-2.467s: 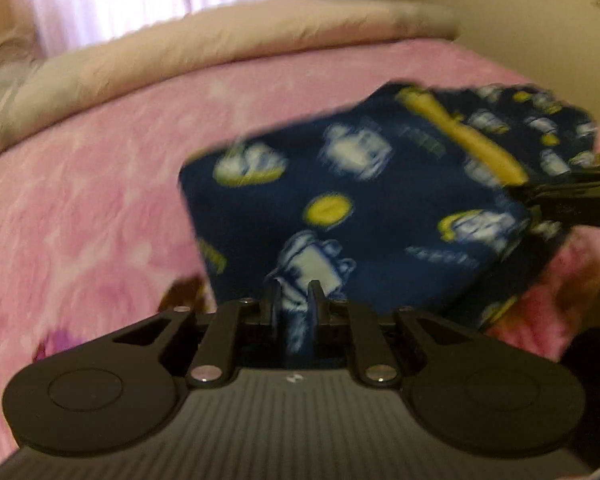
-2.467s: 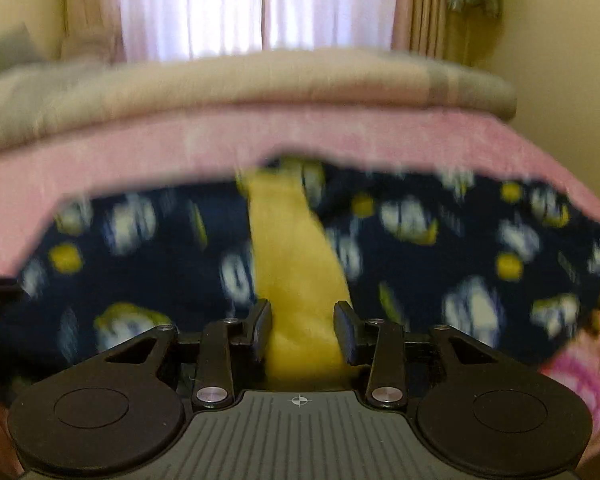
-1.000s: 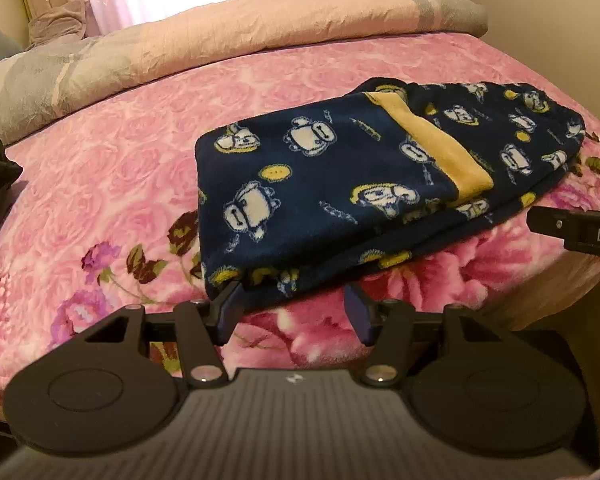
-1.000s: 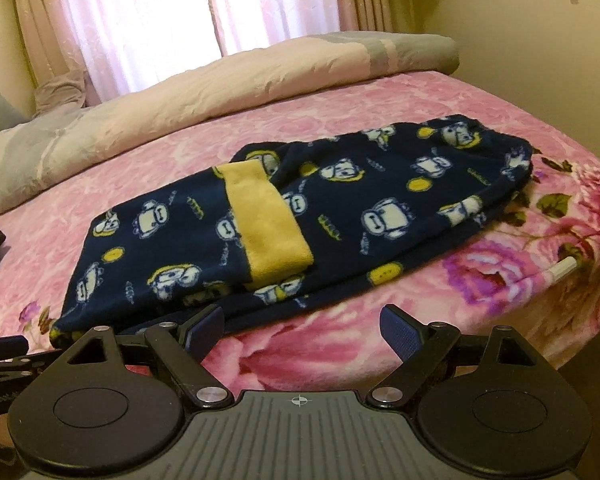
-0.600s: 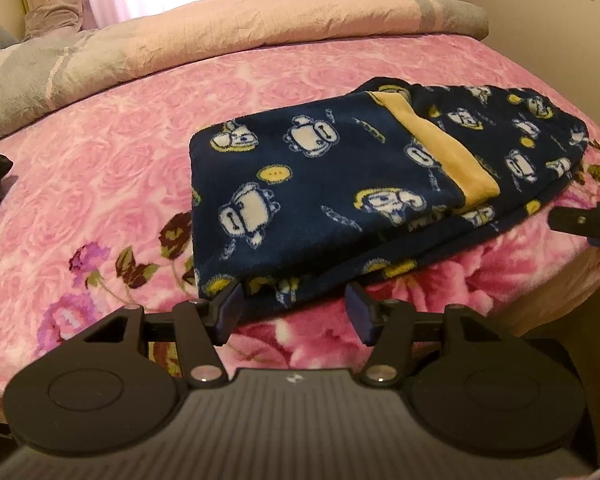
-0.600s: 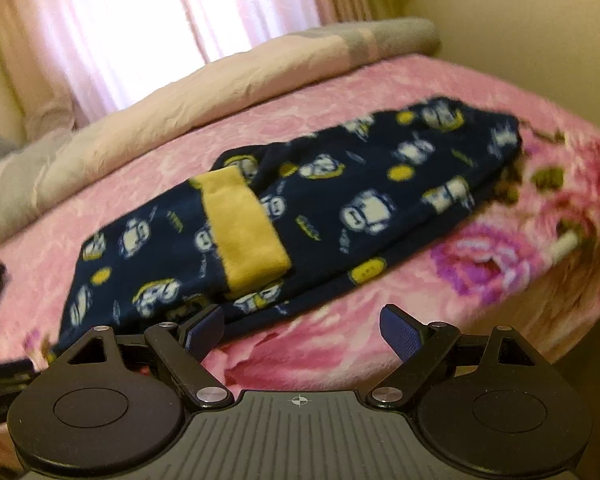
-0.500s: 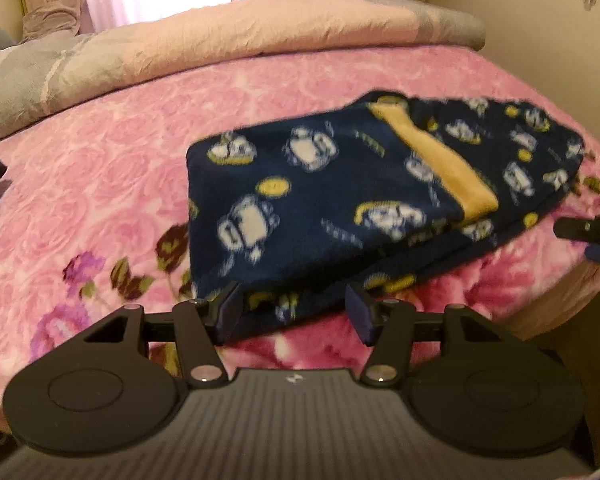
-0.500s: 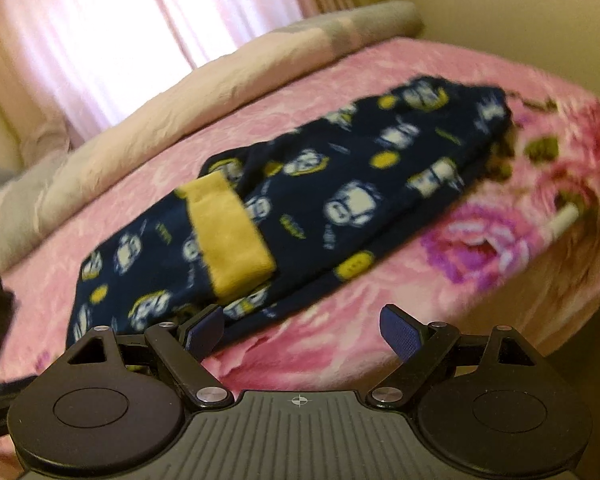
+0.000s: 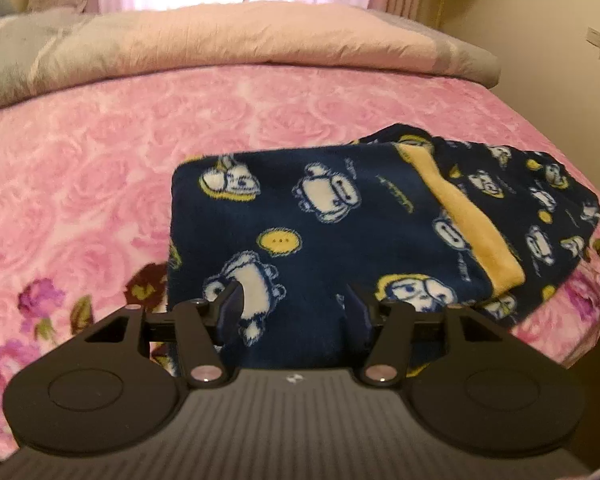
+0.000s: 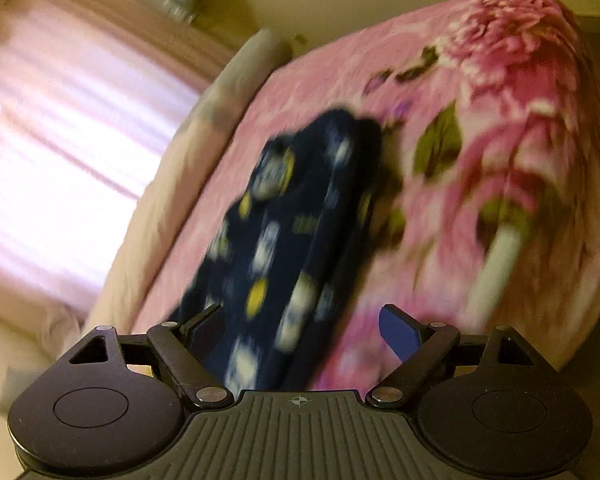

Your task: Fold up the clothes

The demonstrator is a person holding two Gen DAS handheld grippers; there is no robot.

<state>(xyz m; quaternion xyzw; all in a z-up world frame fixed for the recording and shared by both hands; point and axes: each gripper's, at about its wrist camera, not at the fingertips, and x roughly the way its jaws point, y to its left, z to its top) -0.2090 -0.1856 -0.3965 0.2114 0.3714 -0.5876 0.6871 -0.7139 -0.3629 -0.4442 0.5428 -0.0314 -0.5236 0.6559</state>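
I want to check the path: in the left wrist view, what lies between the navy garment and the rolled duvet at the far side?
Only bare pink blanket separates the navy garment from the rolled duvet, shown in the left wrist view.

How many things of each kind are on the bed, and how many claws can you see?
Folded navy monkey-print garment: 1
Pink floral blanket: 1
Rolled beige and grey duvet: 1
Claws: 2, the left claw and the right claw, both open and empty, the right one closing
Total: 5
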